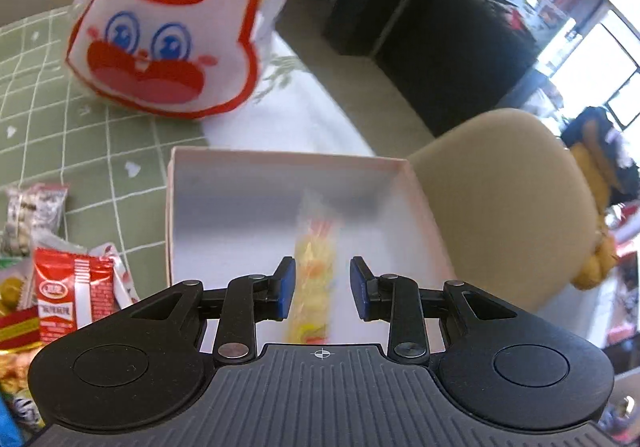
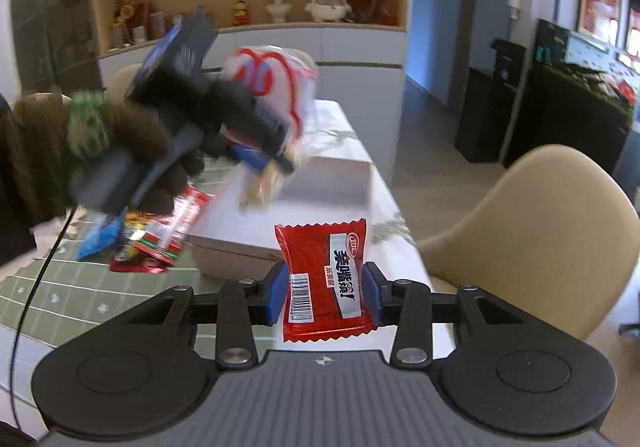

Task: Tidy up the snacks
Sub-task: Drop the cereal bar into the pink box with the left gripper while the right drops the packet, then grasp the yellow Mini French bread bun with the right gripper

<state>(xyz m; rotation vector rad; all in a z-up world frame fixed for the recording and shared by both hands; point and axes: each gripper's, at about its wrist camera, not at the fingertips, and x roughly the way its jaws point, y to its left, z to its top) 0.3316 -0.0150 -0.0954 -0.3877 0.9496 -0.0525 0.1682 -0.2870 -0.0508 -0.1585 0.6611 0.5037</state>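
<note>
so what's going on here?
A person with handheld tongs in each hand is sorting snacks into a white box. The right tongs are shut on a red snack packet. The left tongs are over the box with a blurred yellow snack between their pads; contact is unclear.

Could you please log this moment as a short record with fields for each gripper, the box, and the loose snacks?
left gripper: over the white box, a blurred yellow snack between its pads; whether they press it cannot be told
right gripper: shut on a red snack packet
white box: open, on the table, beside the bunny-face bag
loose snacks: heaped on the green checked cloth, left of the box
</note>
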